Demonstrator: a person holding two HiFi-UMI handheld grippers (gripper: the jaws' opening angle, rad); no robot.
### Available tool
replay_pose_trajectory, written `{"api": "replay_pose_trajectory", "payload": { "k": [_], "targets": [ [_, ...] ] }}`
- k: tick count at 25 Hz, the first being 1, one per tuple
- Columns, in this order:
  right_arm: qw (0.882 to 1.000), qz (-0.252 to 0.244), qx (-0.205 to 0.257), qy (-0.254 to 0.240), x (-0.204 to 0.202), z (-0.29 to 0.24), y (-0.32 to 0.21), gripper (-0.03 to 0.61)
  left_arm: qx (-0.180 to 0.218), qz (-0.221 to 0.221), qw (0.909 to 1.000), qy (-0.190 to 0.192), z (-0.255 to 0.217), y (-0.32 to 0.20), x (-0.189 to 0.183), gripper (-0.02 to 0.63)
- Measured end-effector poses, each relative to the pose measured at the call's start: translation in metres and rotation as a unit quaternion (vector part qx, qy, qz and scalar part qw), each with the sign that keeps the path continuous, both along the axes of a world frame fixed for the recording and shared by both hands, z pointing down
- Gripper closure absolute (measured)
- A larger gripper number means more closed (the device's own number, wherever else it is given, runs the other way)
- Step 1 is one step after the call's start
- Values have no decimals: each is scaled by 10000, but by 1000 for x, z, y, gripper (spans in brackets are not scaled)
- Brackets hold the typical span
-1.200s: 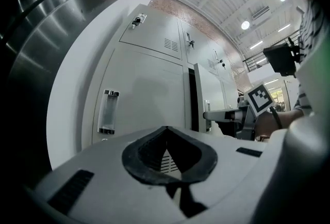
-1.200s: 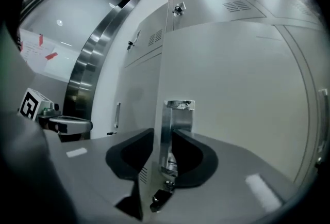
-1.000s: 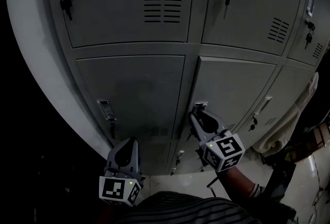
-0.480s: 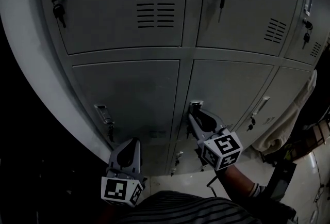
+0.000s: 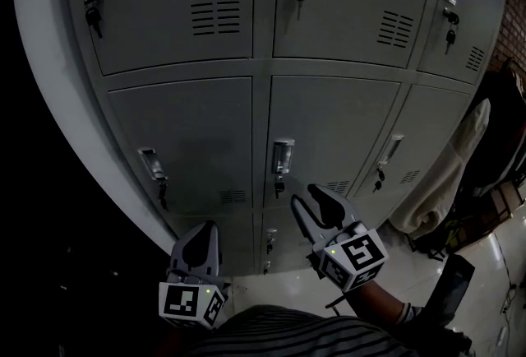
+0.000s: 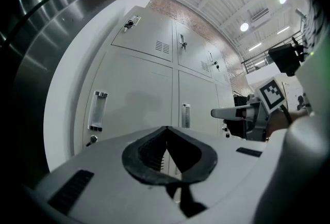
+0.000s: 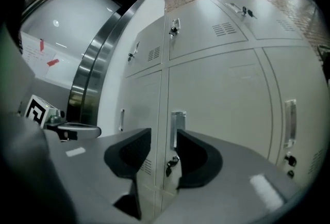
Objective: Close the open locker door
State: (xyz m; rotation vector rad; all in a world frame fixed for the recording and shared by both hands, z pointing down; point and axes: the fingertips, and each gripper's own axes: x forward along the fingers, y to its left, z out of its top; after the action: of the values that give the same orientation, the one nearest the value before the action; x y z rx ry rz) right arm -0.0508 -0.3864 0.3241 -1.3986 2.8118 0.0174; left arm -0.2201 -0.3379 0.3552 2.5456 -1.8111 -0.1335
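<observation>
The grey middle locker door (image 5: 337, 125) lies flush with its neighbours; its metal handle (image 5: 283, 156) has a key (image 5: 279, 183) hanging under it. My right gripper (image 5: 316, 203) hovers just below and in front of that handle, apart from it. Its jaws are opening with nothing between them. In the right gripper view the handle (image 7: 178, 127) and key (image 7: 169, 166) show beyond the gap of the right gripper (image 7: 164, 132). My left gripper (image 5: 201, 236) hangs low at the left, shut and empty, with its tips meeting (image 6: 165, 129).
Rows of grey lockers fill the view, each with a handle and key. A white curved wall (image 5: 49, 84) borders them on the left. A pale cloth (image 5: 444, 174) hangs at the right. A dark object (image 5: 448, 289) sits on the floor at the lower right.
My right gripper has come off the middle door's handle, drawn back and widened its jaws. The left gripper has stayed where it was. The lockers have slid left in the head view.
</observation>
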Motion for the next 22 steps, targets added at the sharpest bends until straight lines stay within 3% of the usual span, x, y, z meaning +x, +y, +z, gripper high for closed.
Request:
{"api": "replay_pose_trajectory", "payload": {
  "k": [5, 11, 15, 22],
  "targets": [
    [9996, 287, 67, -5, 58, 8, 79, 485, -13, 121, 9999, 12, 5, 53, 46, 607],
    [9984, 560, -114, 32, 149, 30, 196, 577, -203, 79, 9997, 62, 22, 158, 105, 607],
    [9982, 513, -296, 12, 187, 39, 266, 577, -324, 14, 9995, 62, 31, 231, 141, 607],
    [9980, 320, -480, -249, 216, 41, 360, 577, -550, 46, 9984, -97, 37, 329, 185, 607]
  ]
}}
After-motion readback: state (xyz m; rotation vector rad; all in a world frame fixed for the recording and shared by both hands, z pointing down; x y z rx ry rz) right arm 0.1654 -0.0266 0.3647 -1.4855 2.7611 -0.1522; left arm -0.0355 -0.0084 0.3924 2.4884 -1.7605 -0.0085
